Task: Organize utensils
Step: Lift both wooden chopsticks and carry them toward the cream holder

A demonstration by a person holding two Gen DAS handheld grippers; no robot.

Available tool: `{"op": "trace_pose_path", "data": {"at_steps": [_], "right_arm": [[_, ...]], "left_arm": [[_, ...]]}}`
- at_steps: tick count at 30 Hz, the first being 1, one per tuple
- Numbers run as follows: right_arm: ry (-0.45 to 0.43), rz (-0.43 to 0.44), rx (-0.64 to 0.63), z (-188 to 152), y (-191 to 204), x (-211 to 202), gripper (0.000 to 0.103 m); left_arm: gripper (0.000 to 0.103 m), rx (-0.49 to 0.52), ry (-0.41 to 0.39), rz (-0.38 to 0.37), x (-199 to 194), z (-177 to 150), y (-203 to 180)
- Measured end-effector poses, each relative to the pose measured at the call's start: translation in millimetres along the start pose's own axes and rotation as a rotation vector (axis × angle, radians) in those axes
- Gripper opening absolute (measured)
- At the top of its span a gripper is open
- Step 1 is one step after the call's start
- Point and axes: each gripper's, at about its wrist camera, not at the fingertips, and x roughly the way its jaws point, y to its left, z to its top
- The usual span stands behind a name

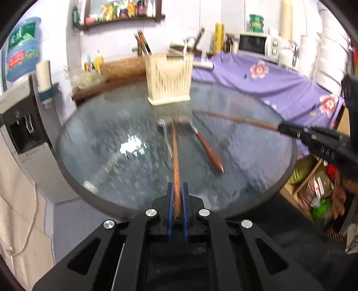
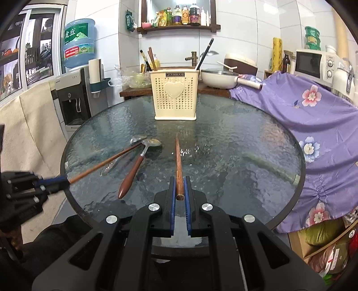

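Note:
A cream perforated utensil holder (image 2: pixel 175 95) stands at the far side of the round glass table (image 2: pixel 246 156) and holds several chopsticks and a ladle; it also shows in the left wrist view (image 1: pixel 169 79). My left gripper (image 1: pixel 176 192) is shut on a brown chopstick (image 1: pixel 175 156), and shows in the right wrist view (image 2: pixel 60 180). My right gripper (image 2: pixel 179 185) is shut on another brown chopstick (image 2: pixel 178 165), and shows in the left wrist view (image 1: pixel 288 129). A wooden-handled spoon (image 2: pixel 134 170) lies on the glass between them, also in the left wrist view (image 1: pixel 208 150).
A water dispenser (image 2: pixel 73 98) stands left of the table. A purple floral cloth (image 2: pixel 313 125) covers the counter on the right, with a microwave (image 2: pixel 313 65) behind. A white pan (image 2: pixel 220 78) sits behind the holder. A shelf of bottles (image 2: pixel 179 20) hangs on the wall.

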Motion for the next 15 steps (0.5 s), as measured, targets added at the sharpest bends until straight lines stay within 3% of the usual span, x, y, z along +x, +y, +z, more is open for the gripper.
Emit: {"op": "trace_pose_path", "data": {"at_steps": [6,15], "right_arm": [[-0.074,-0.009,-0.017,15,2,-13,0.008],[-0.168,-0.013,-0.017,46,-1,-23,0.008]], "left_arm": [[0.006,-0.048,-0.130,0.007,-22,25,8],[0.006,-0.098,-0.227,-0.007,-26,55,15]]}}
